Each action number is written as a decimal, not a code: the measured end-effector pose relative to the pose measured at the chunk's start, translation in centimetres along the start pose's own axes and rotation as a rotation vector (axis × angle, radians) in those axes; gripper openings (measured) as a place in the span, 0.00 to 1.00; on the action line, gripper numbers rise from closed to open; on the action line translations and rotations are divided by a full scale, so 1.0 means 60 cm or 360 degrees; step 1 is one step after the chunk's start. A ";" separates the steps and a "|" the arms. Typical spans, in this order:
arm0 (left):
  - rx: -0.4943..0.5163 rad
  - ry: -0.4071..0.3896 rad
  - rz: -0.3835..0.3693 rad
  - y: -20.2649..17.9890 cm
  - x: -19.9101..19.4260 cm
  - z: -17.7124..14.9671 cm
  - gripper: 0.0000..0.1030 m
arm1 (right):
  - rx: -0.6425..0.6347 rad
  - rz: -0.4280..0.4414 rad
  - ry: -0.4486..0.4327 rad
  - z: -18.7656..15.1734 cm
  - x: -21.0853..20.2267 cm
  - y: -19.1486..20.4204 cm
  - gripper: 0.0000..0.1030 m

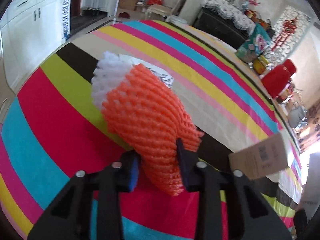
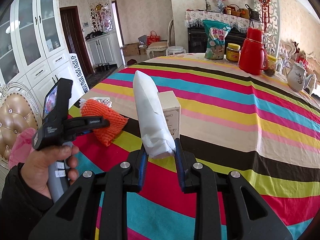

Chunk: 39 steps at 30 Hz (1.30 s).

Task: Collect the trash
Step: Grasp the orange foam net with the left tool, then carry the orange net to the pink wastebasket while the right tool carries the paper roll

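1. The left gripper (image 1: 158,160) is clamped on one orange foam net sleeve (image 1: 148,110), pinched at its near end between both fingers; in the right wrist view the same sleeve (image 2: 106,120) hangs above the near left part of the table.
2. One white foam net (image 1: 106,78) sticks out of the far end of the orange sleeve.
3. The right gripper (image 2: 161,154) is closed on one white paper wrapper (image 2: 150,116), which stands up and leans far-left from the fingers.
4. One small cardboard box (image 2: 172,108) stands on the striped tablecloth (image 2: 240,120), just behind the wrapper; the left wrist view shows it at the right (image 1: 262,156).
5. One crumpled patterned paper (image 2: 104,101) lies on the cloth just beyond the sleeve.
6. On the far right of the table: one red thermos (image 2: 253,52), one green snack bag (image 2: 216,40), two yellow-lidded jars (image 2: 233,52), one white teapot (image 2: 298,78).
7. One person's hand (image 2: 50,170) holds the left gripper's handle.
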<state>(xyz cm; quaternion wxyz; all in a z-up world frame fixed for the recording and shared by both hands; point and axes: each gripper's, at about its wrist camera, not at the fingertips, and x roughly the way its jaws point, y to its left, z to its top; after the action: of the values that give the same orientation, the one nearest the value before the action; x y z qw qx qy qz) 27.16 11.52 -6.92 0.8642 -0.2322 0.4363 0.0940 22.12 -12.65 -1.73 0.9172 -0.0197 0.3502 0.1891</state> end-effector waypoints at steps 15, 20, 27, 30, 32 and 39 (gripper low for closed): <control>0.0180 -0.0320 -0.0151 0.055 -0.237 -0.077 0.29 | -0.0037 0.0062 -0.0043 -0.004 -0.026 0.052 0.25; 0.0143 -0.0434 -0.0104 0.123 -0.319 -0.087 0.30 | -0.0067 0.0123 -0.0058 0.000 -0.039 0.098 0.25; 0.0061 -0.0558 0.0004 0.239 -0.411 -0.102 0.30 | -0.0128 0.0207 -0.0063 0.003 -0.046 0.177 0.25; 0.0013 -0.0596 0.0048 0.295 -0.445 -0.103 0.30 | -0.0165 0.0256 -0.0054 0.003 -0.044 0.221 0.25; -0.0024 -0.0625 0.0077 0.337 -0.472 -0.107 0.30 | -0.0187 0.0297 -0.0045 0.002 -0.043 0.252 0.25; -0.0090 -0.0702 0.0182 0.438 -0.543 -0.123 0.31 | -0.0294 0.0444 -0.0020 0.000 -0.038 0.375 0.25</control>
<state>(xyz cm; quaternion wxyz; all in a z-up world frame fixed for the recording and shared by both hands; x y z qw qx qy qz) -7.31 32.24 6.89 0.9251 -0.2052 0.2465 0.2034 12.45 7.44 1.94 0.8784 -0.0538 0.3250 0.3462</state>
